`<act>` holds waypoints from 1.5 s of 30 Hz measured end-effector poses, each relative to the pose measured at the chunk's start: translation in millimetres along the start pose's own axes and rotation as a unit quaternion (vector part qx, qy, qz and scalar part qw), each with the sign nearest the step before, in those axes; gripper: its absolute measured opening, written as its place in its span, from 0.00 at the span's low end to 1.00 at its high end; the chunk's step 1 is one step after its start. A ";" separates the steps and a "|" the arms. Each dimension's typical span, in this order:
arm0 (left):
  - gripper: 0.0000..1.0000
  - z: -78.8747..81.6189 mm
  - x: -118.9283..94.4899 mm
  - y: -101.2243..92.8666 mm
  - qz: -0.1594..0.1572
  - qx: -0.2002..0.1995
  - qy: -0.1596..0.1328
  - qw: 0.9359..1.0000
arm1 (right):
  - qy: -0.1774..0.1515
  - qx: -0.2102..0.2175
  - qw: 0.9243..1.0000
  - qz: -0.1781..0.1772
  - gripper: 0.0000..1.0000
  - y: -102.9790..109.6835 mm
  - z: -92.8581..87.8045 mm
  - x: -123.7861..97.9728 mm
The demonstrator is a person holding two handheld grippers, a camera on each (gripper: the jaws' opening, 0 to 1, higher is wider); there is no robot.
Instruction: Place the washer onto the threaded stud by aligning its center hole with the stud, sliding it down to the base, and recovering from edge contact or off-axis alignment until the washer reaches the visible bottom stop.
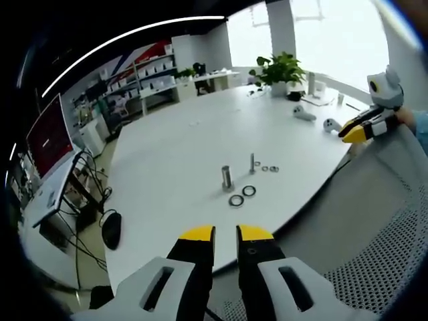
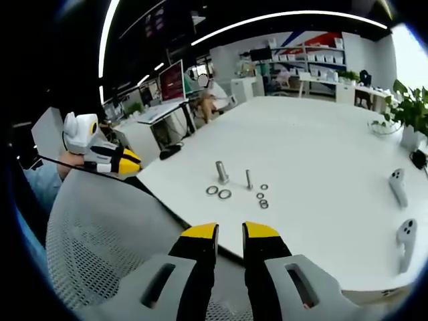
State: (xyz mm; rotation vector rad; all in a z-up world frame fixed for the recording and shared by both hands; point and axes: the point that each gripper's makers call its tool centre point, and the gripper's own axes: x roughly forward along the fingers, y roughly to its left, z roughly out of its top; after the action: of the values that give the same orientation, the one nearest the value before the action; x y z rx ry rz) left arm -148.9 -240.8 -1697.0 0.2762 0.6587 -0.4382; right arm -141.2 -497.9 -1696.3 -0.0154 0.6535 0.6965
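Closest in, a mesh-backed office chair (image 2: 114,254) stands between the person and a large white table (image 2: 321,147). Both grippers hang back over the chair, short of the table edge, which reads as a starting pose rather than work in progress.

In the left gripper view, the left gripper (image 1: 225,233) has its yellow-tipped jaws a narrow gap apart, with nothing between them. In the right gripper view, the right gripper (image 2: 229,231) looks the same: jaws slightly parted, empty. Each gripper also appears at the edge of the other's view, held by a hand at the chair's rim.

Just past the near table edge, the parts sit in a tight cluster, likely laid out for easy reach. Two larger washers (image 2: 219,192) lie flat, side by side, in front of a thick upright bolt (image 2: 221,172). Beside it stands the thinner threaded stud (image 2: 249,178), bare, with three small washers (image 2: 262,196) lying near its foot. Which washer the task means I cannot tell.

Open white tabletop surrounds the cluster, so approach from above looks free. Farther right, two white handheld controllers (image 2: 400,207) lie well apart from the parts. At the far edge sits a potted plant (image 1: 279,70), with shelving (image 1: 144,80) beyond.
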 end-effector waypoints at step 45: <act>0.23 57.3 -4.2 -30.9 -0.144 0.102 0.004 0.984 | -0.017 -0.006 1.000 0.010 0.17 4.9 8.2 -2.2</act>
State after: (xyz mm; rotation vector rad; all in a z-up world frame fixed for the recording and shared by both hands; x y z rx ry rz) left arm -136.3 -288.4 -1654.1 0.3790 0.6648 -0.7851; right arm -140.9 -493.6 -1687.5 -0.0076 0.6175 0.7184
